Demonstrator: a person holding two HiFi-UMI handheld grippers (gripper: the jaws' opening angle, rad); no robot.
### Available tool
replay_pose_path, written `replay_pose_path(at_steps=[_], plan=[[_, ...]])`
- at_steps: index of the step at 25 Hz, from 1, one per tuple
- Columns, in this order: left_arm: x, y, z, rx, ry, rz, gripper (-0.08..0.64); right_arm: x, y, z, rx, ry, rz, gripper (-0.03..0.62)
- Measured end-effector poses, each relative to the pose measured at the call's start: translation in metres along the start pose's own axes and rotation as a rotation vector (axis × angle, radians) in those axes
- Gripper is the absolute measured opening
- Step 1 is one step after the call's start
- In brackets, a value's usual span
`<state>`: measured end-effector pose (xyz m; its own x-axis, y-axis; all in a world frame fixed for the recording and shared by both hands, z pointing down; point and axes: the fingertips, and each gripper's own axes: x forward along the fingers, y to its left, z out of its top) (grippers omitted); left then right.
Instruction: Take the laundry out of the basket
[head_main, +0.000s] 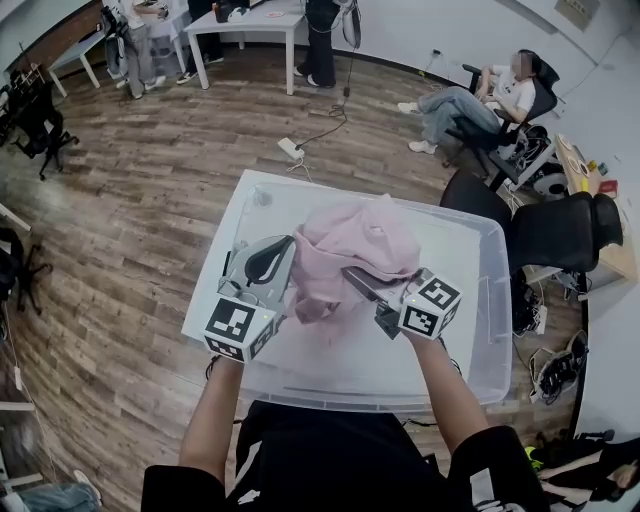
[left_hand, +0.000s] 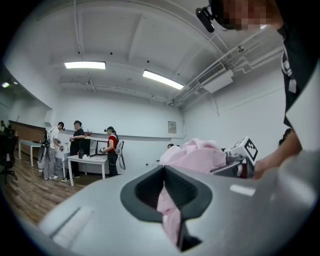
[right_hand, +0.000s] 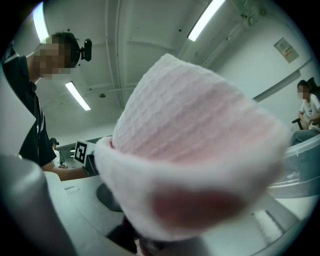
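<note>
Head view: the clear plastic tub (head_main: 470, 235) sits on the wooden floor (head_main: 130, 200), and the soft pink knit garment (head_main: 355, 245) is bunched up in the air over the tub's middle, slung between the two tools. The left gripper (head_main: 285, 272) meets the garment's left edge and the right gripper (head_main: 358, 282) reaches in under its right side. I see no other cloth in the tub. Left gripper view: the left gripper (left_hand: 170, 212) is closed on a thin fold of pink cloth, and the main bundle (left_hand: 200, 156) lies ahead and to its right. Right gripper view: the garment (right_hand: 195, 140) is heaped over the jaws and fills the frame. A fold runs down between the jaws, so I judge them clamped on it. Judgement: the garment's long axis runs from tool to tool and most of the bulk rides on the right one. It hangs clear of the rim, so the next move is sideways over a wall, with the right hand leading.
</note>
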<state>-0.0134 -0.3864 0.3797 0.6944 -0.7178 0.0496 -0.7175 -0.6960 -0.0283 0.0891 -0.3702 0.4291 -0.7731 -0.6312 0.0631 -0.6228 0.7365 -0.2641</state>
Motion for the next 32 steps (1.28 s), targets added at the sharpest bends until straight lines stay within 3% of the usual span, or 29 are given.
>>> replay_pose_path(at_steps=[9,21,32], plan=[[0.001,-0.02,0.005,-0.029,-0.024,0.001,0.009,-0.035,0.011,0.044,-0.062,-0.11,-0.046,0.258],[0.007,-0.066,0.007,-0.007,-0.018,0.008,0.009,-0.066,0.015,0.05,-0.099,-0.109,-0.021,0.258],[-0.003,-0.086,0.007,0.005,-0.009,0.082,0.009,-0.077,0.027,0.049,-0.117,-0.098,0.036,0.259]])
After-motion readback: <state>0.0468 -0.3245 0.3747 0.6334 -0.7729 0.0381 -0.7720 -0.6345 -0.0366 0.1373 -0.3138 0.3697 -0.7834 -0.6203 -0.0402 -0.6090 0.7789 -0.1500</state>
